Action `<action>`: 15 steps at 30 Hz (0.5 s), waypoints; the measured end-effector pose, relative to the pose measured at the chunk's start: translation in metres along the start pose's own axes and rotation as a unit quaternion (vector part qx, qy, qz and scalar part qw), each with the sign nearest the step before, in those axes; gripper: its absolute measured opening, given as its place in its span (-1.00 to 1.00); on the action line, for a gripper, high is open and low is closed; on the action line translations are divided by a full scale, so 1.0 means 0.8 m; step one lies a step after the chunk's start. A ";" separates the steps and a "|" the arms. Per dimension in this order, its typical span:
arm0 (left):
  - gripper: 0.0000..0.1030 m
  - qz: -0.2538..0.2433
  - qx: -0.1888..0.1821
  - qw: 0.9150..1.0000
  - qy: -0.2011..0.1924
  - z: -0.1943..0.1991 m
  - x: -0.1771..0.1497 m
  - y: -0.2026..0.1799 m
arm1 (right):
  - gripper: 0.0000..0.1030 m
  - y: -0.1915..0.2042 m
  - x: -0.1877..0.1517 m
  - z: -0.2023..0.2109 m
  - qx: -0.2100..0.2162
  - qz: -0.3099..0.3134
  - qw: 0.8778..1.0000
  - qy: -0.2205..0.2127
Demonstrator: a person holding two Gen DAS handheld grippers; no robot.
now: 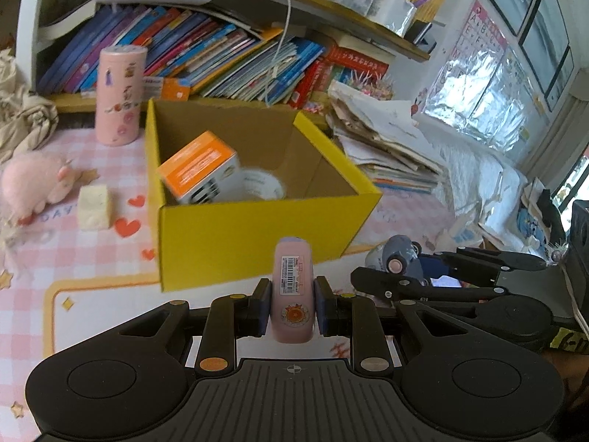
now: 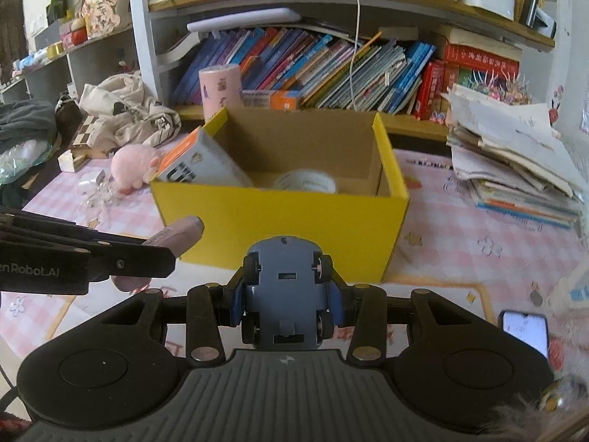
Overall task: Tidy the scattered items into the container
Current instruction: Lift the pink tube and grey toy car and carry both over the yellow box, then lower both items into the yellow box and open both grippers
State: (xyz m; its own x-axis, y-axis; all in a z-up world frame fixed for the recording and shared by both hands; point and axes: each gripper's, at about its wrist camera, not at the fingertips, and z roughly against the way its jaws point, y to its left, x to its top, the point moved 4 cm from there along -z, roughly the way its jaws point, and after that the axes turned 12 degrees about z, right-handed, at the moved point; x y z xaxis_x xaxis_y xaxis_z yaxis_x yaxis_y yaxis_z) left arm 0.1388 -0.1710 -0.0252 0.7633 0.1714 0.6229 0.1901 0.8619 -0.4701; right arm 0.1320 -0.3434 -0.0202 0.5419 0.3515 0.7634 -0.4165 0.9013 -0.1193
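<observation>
Two items inside yellow box (image 2: 279, 221)

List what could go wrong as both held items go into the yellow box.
1. The left gripper holds the pink bottle low down, so it may pivot or slip.
2. The orange carton leaning in the yellow box leaves little room.
3. The toy car in the right gripper may roll.

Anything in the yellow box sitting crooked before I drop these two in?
Yes: the orange carton leans tilted against the yellow box's left wall, one corner poking above the rim. The tape roll beside it lies flat.
</observation>
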 end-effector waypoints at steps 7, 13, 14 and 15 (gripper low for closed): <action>-0.55 0.007 0.005 1.000 -0.028 -0.011 0.019 -0.029 | -0.22 -0.031 0.013 -0.003 0.022 0.020 0.999 -0.024; -0.55 0.001 0.009 0.998 -0.060 -0.012 0.049 -0.053 | -0.22 -0.056 0.043 -0.006 0.041 0.028 0.997 -0.062; -0.55 -0.001 0.010 0.998 -0.065 -0.013 0.054 -0.056 | -0.22 -0.059 0.050 -0.008 0.045 0.029 0.996 -0.068; -0.55 -0.004 0.012 0.997 -0.071 -0.014 0.060 -0.058 | -0.22 -0.063 0.057 -0.009 0.050 0.031 0.996 -0.074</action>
State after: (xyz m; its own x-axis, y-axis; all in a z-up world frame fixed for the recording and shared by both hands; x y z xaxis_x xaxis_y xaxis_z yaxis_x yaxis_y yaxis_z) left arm 0.1732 -0.2083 0.0198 0.6669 0.2283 0.7093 0.1805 0.8740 -0.4511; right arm 0.1833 -0.3706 0.0160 0.4022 0.3570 0.8431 -0.5197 0.8471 -0.1108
